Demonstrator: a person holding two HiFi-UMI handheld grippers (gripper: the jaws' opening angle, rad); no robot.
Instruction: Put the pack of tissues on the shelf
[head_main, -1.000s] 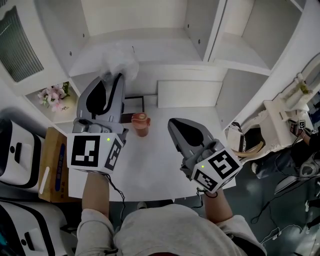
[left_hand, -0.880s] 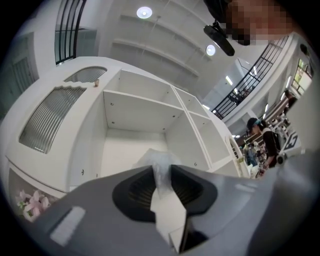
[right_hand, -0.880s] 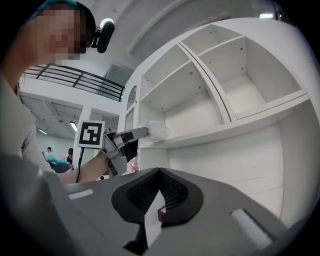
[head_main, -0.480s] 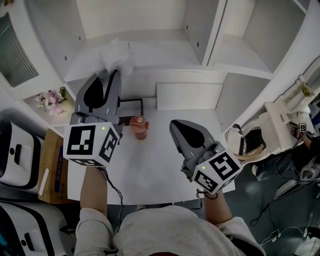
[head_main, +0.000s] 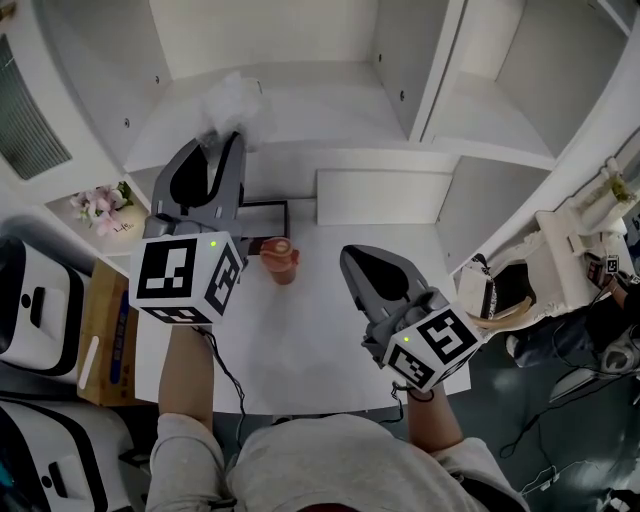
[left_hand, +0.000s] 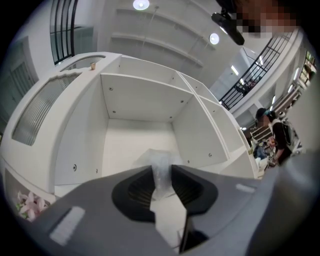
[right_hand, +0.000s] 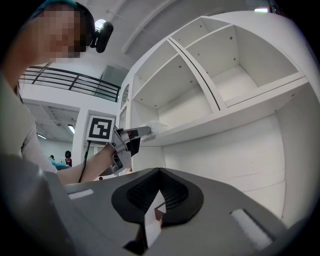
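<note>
Left gripper (head_main: 232, 142) is up at the front edge of the left compartment of the white open-fronted shelf unit (head_main: 320, 105). Its jaws are just starting to open, but the gap is narrow and the pads are pinching a bunched fold of wrap. That fold belongs to the small soft pack of tissues in clear crinkly plastic film (head_main: 236, 100). The pack's body lies just beyond the tips, over the shelf board. The left gripper view agrees: film fills the slot between the jaws (left_hand: 161, 172). The pack looks set down near the lip, though full contact with the board can't be confirmed from these angles.

Right gripper (head_main: 350, 256) hangs low over the white table (head_main: 300, 340), jaws together, nothing in them. A small red cup (head_main: 281, 258) stands well below the shelf and is not a factor.

Handling read:
- **Weight and stiffness:** light and squashy, gives under the pads, nothing to break.
- **Film:** slick and loose. A pinch on wrap alone lets the body swing or slide, and the film may cling to the pads on release.
- **Better hold:** across the body's short side at mid-length with a moderate squeeze, so the tissues carry the load rather than the wrap.
- **Risk:** the pack is light and close to the lip, so a snagged fold could drag it off. Open wide, then back straight out.
</note>
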